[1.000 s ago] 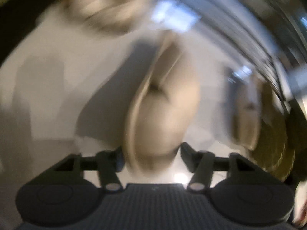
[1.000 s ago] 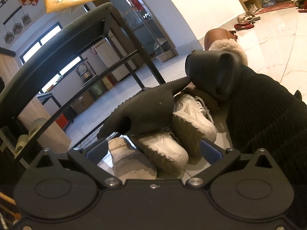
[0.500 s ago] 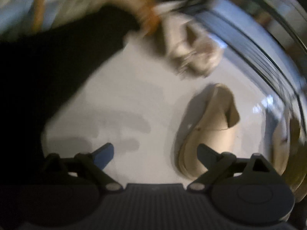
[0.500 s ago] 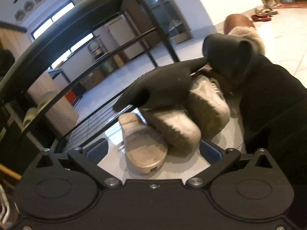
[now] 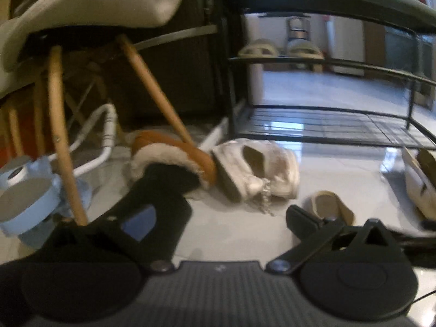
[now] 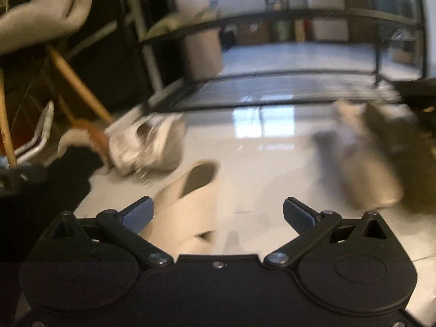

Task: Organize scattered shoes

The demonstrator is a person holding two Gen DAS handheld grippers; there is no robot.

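Note:
My left gripper is open and empty, low over the glossy floor. Ahead of it lie two white sneakers, a brown fur-lined slipper against a chair leg, a beige mule by the right finger, and a cream shoe at the right edge. My right gripper is open and empty; the beige mule lies just past its left finger. The white sneakers show blurred at the left, and a blurred grey-beige shoe at the right.
A black metal shoe rack stands behind the shoes, with beige slippers on its middle shelf. A wooden-legged chair and a light blue object stand at the left. The rack is also in the right wrist view.
The left gripper let go of the beige shoe, opened and swung up to face the rack. The right gripper swung down and away from the pile; the black gloved hand left its view.

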